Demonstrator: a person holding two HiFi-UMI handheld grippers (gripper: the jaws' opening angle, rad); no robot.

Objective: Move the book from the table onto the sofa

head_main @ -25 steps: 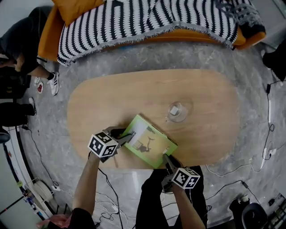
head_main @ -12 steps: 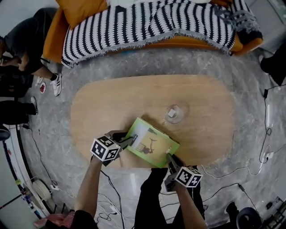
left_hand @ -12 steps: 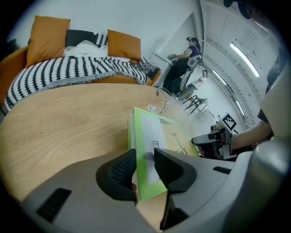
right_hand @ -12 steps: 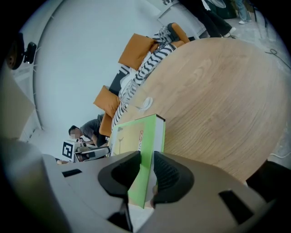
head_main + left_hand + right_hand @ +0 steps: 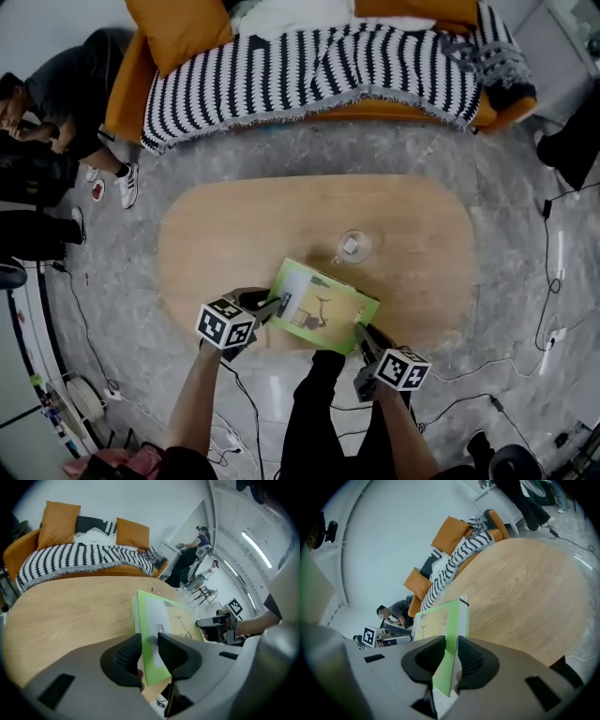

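The left hand-held gripper (image 5: 272, 306) and right hand-held gripper (image 5: 361, 330) are closing their jaws on opposite edges of the book (image 5: 323, 302) between them, so it seems lifted off the table (image 5: 244, 225), while the carry to the sofa (image 5: 309, 66) well ahead is left.

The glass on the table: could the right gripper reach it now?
Probably not yet: the right gripper, jaws closing on the green book, is busy. The glass stands free just beyond it.
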